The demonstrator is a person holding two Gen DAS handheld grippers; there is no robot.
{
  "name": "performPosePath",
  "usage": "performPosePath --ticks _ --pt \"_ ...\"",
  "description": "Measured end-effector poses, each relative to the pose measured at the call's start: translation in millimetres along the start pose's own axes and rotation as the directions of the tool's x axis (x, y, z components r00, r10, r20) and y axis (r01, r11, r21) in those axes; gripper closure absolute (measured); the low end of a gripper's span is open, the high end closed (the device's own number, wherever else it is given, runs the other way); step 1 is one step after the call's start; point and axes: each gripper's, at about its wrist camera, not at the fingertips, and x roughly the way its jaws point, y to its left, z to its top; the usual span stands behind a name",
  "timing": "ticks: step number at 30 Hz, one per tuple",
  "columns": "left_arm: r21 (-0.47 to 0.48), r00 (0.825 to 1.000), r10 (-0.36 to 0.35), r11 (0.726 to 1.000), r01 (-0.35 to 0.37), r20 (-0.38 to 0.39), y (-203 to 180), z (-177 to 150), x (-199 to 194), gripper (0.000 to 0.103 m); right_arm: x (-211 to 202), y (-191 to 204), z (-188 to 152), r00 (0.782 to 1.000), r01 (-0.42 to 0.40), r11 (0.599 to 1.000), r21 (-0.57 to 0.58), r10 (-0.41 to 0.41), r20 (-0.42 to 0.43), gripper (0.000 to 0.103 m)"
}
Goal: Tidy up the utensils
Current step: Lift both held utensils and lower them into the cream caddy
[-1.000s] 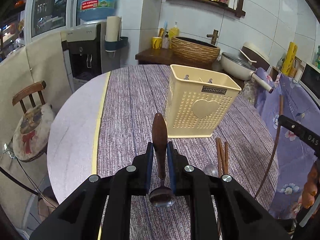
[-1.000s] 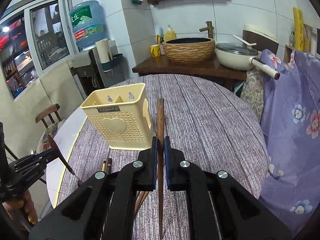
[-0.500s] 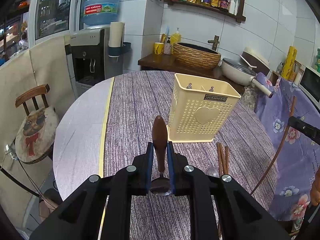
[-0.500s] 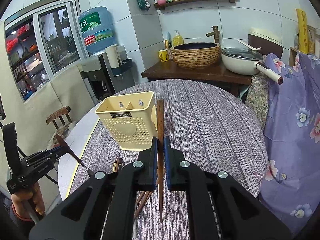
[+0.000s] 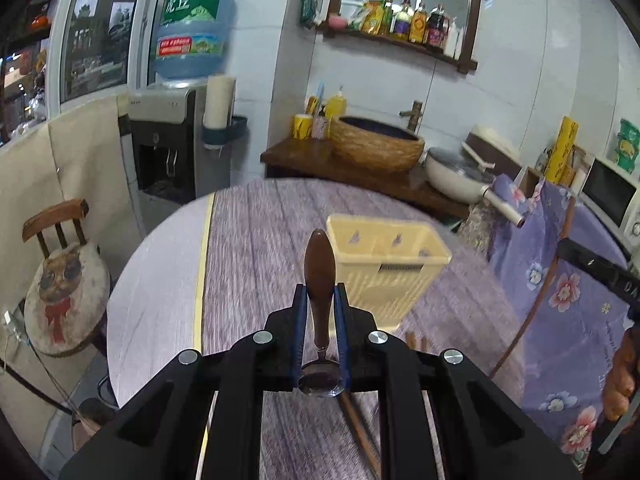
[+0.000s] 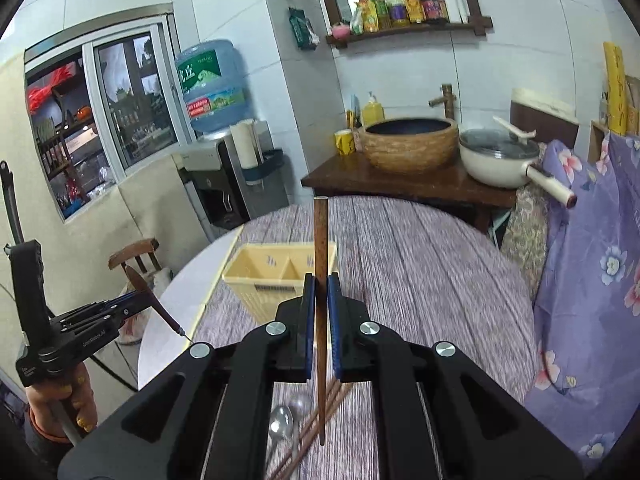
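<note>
My left gripper point(image 5: 320, 300) is shut on a spoon point(image 5: 319, 272) with a brown wooden handle pointing up and its metal bowl hanging below the fingers. My right gripper point(image 6: 320, 292) is shut on a dark wooden chopstick point(image 6: 320, 240) held upright. Both are raised above the table. The cream perforated utensil holder point(image 5: 384, 268) stands on the table below and ahead; it also shows in the right wrist view point(image 6: 276, 276), with a divider inside. Several chopsticks point(image 6: 316, 436) and a metal spoon point(image 6: 280, 424) lie on the table under the right gripper.
The round table point(image 6: 420, 272) has a purple wood-grain cover. A wooden counter point(image 6: 400, 184) behind holds a woven basin, a pan and cups. A chair point(image 5: 60, 280) stands left, a flowered purple cloth point(image 6: 592, 280) right, a water dispenser point(image 5: 176, 152) at the back.
Both grippers have risen, with the spoon and chopstick still held. The holder now sits lower and smaller in both views, and its open top and divider show.
</note>
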Motion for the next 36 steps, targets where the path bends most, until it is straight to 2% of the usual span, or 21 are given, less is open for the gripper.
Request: performPosePath --ticks 4,8,13,18,25,36 --pt "-0.023 0.997 -0.057 0.998 0.058 0.056 -11 45 -7 0.089 -5 11 42 0.996 -0.024 0.999 0.026 0.022 0.081 0.096" --pt "-0.030 0.991 -0.054 0.998 0.058 0.121 -22 87 -2 0.089 -9 24 84 0.981 -0.006 0.999 0.032 -0.001 0.196 0.096" --pt "-0.041 0.992 -0.042 0.998 0.048 0.119 -30 108 31 0.089 11 35 120 0.964 0.038 0.998 0.047 -0.049 0.263 0.096" --pt "-0.034 0.997 -0.020 0.999 0.023 0.080 -31 93 71 0.089 50 39 109 0.959 0.099 0.995 0.026 -0.103 0.265 0.096" --pt "-0.027 1.000 -0.017 0.999 0.017 -0.011 -26 61 107 0.089 103 29 70 0.978 0.113 0.993 0.038 -0.118 0.174 0.096" --pt "0.021 0.995 0.006 1.000 -0.004 -0.101 -33 33 138 0.089 131 21 40 0.988 0.124 0.992 0.035 -0.127 0.090 0.095"
